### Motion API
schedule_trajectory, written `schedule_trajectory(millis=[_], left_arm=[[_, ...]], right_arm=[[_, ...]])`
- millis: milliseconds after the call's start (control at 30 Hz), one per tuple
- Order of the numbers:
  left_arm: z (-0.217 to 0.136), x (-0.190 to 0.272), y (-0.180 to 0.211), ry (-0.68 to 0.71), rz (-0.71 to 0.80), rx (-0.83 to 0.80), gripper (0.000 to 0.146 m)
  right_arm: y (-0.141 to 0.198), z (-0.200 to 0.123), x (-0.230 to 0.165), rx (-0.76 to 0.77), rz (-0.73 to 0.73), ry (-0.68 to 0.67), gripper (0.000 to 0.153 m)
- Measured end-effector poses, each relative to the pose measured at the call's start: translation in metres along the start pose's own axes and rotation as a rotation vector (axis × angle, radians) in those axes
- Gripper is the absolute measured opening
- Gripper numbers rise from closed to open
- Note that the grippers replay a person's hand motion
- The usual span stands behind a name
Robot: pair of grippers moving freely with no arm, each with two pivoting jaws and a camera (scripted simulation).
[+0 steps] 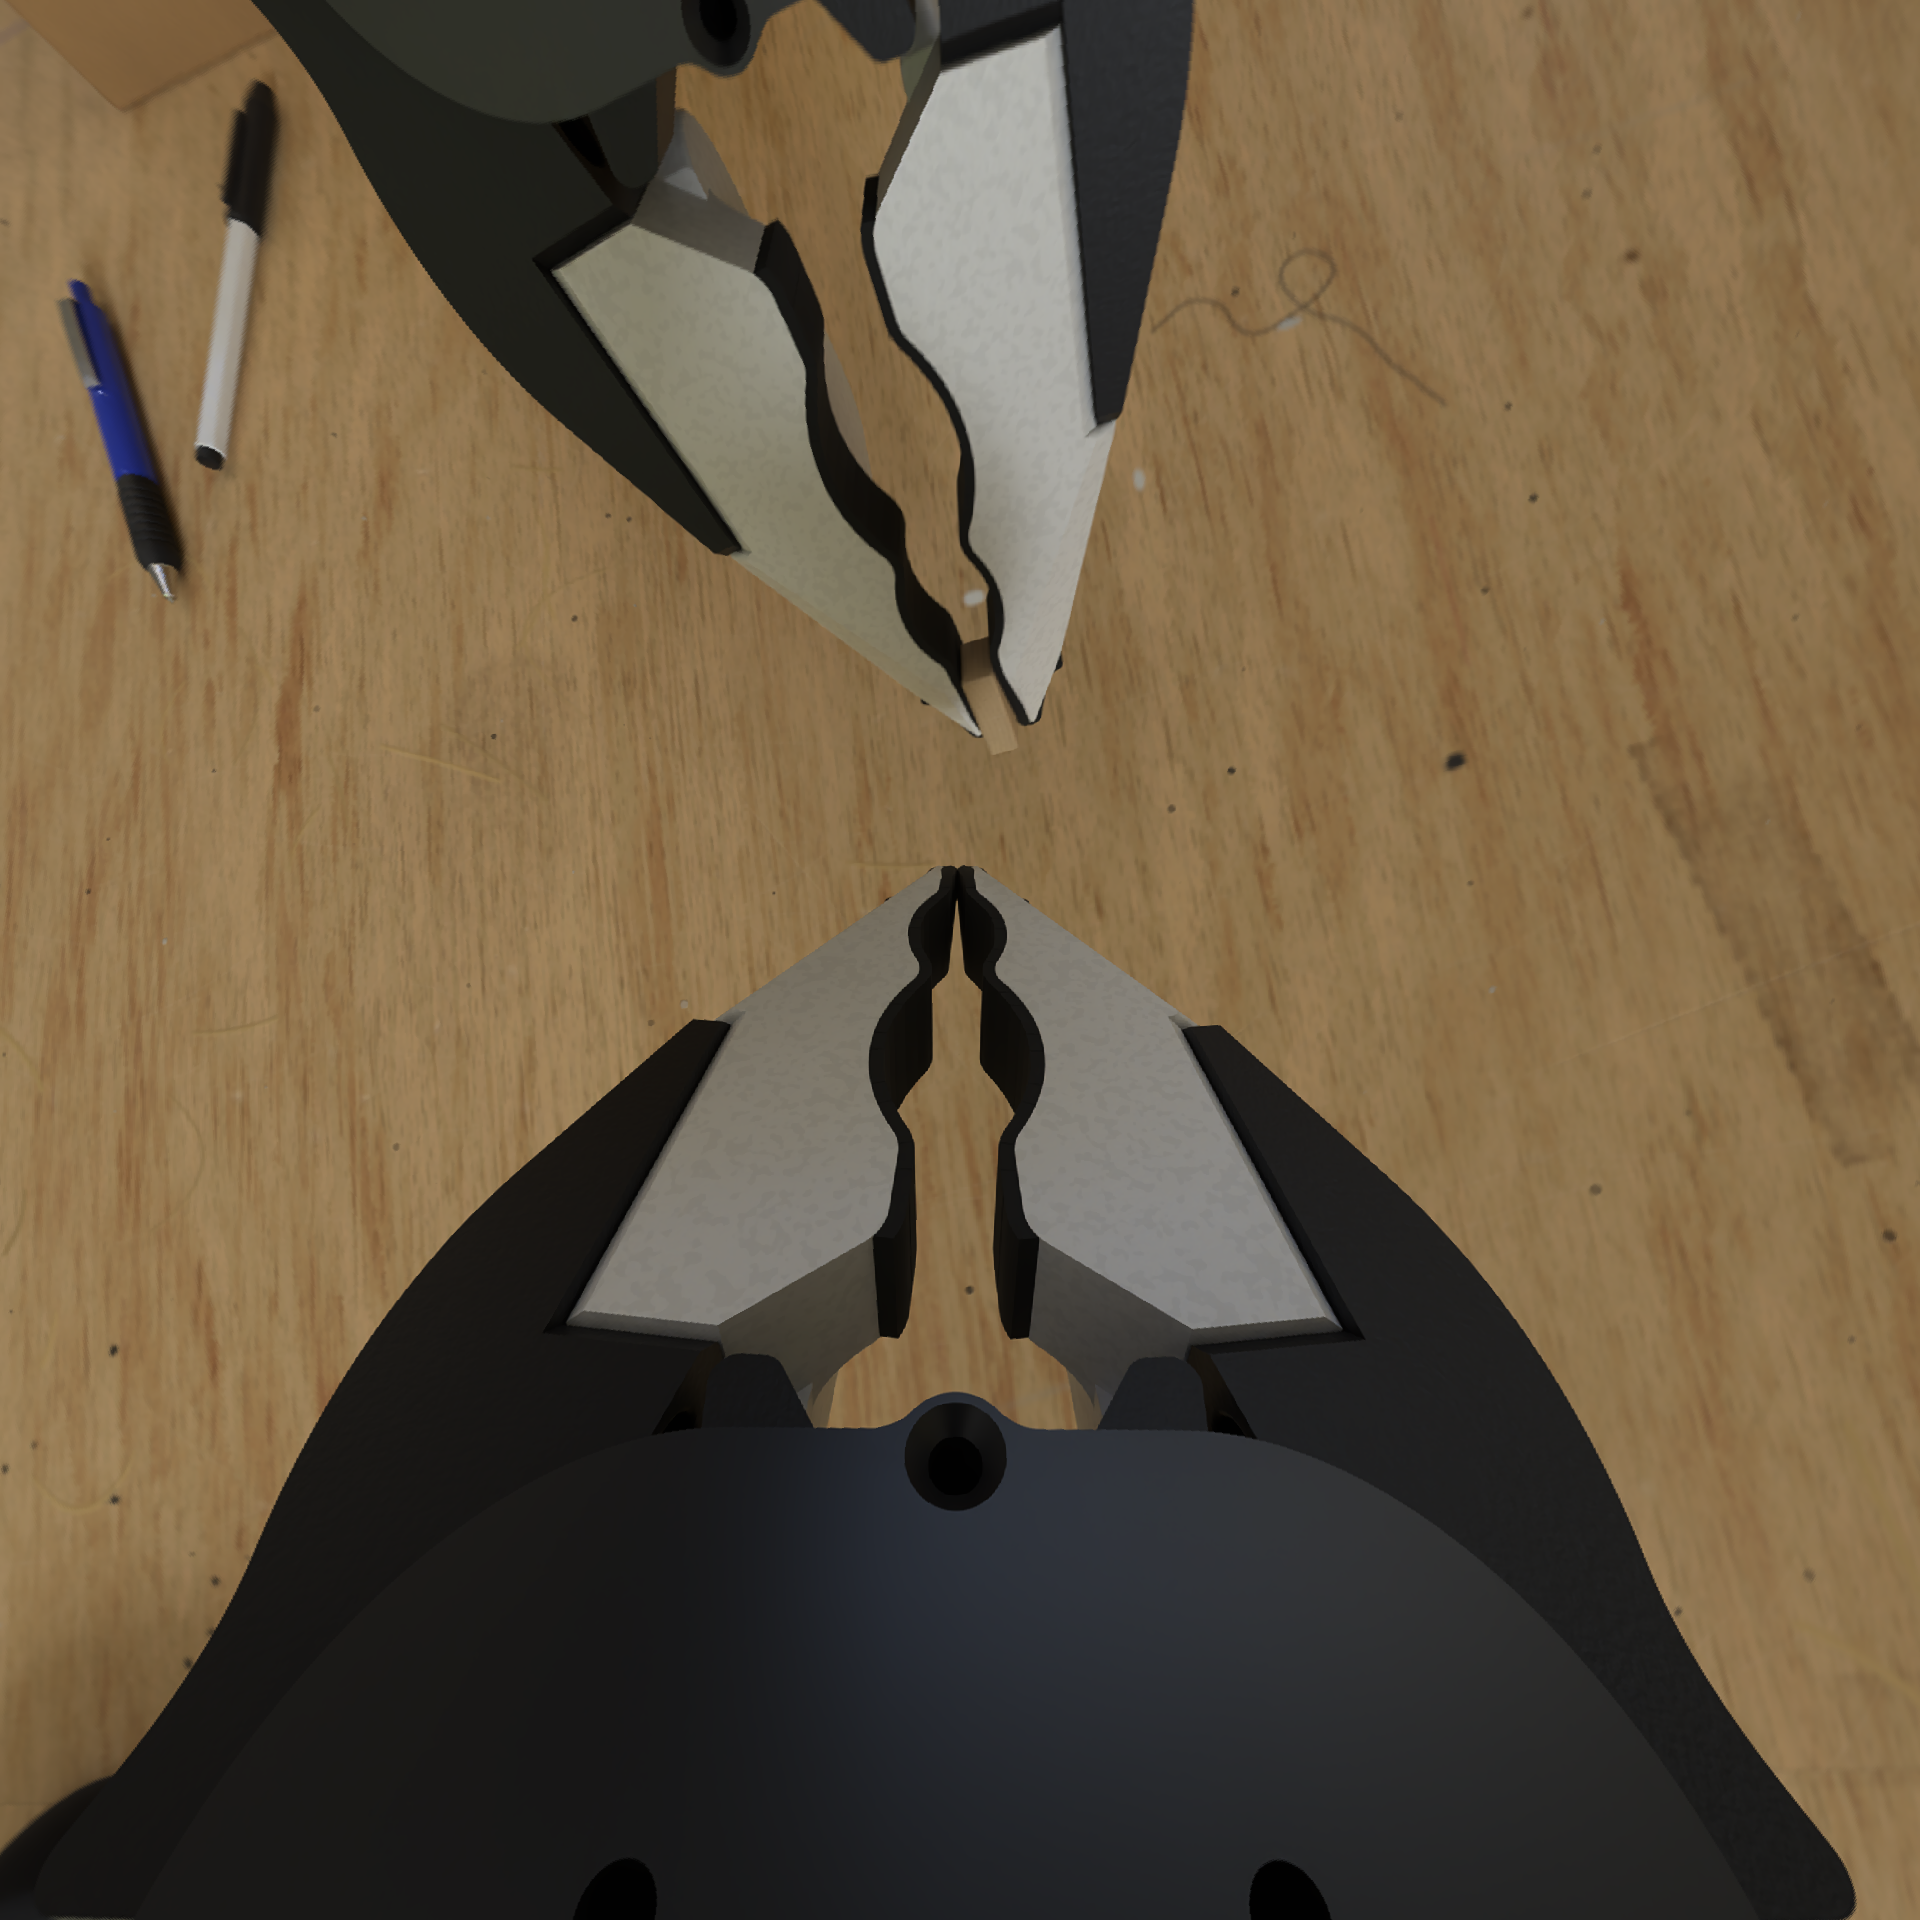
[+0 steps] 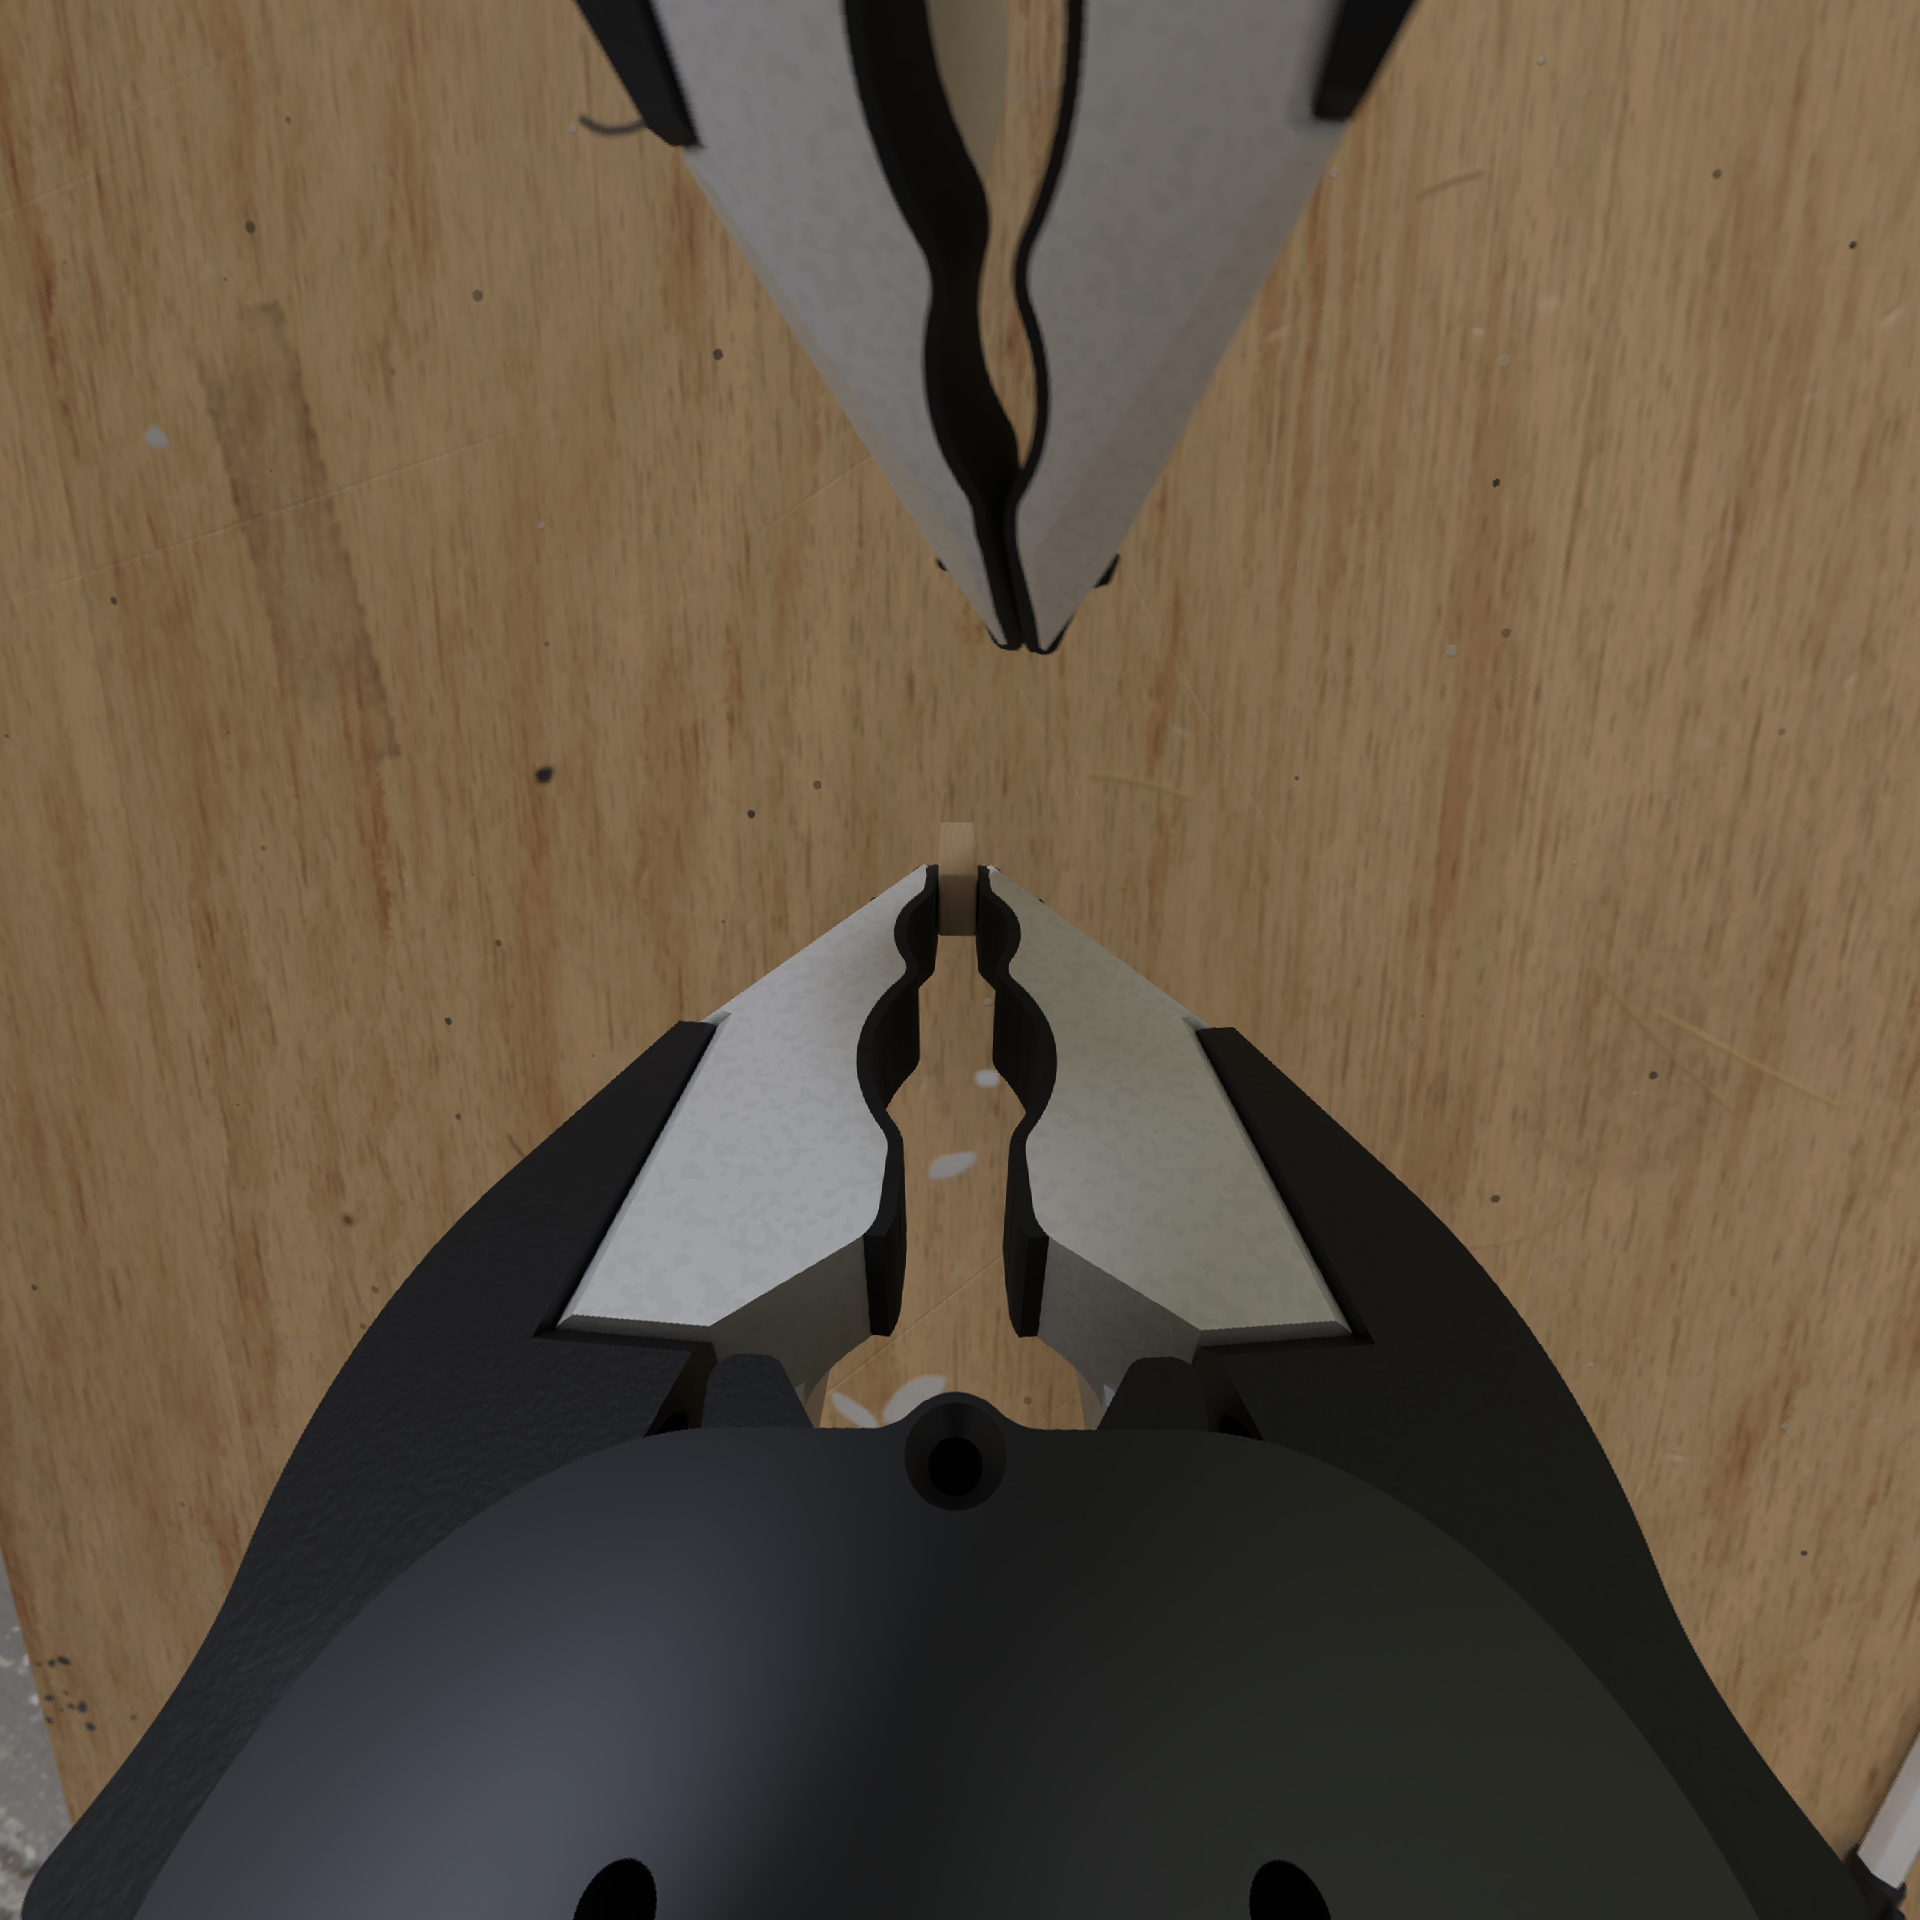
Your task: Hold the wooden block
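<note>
While the right gripper clamps the small wooden block at its fingertips, the left gripper, pinched together on nothing, faces it at twelve o'clock; next, I reckon, simply a steady hold.

Below me, light wooden table, grain running lengthwise, scattered with dark specks and a few pale flecks. In my left wrist view, two pens lie on it at far left: a blue pen with black grip, tip toward me, and just beside it a white marker with black cap, cap pointing away. They lie near each other, not touching. A corner of a tan cardboard piece rests at top left. A thin grey thread curls at upper right
</note>
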State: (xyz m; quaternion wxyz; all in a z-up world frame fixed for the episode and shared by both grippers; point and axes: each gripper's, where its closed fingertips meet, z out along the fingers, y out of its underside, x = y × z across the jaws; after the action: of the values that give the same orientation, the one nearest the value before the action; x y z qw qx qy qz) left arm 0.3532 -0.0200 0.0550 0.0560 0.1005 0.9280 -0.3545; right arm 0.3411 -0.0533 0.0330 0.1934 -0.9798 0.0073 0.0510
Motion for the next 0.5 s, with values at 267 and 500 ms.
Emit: schedule_trajectory(millis=[267,500], left_arm=[[0.0051,0.0,0.0024,0.174,-0.006,-0.032,0.0],[0.0066,0.0002,0.0016,0.177,0.002,-0.021,0.0]], right_arm=[[0.0002,0.0003,-0.0003,0.003,0.008,-0.003,0.006],[0.0002,0.0002,-0.0003,0.014,0.019,-0.003,0.006]])
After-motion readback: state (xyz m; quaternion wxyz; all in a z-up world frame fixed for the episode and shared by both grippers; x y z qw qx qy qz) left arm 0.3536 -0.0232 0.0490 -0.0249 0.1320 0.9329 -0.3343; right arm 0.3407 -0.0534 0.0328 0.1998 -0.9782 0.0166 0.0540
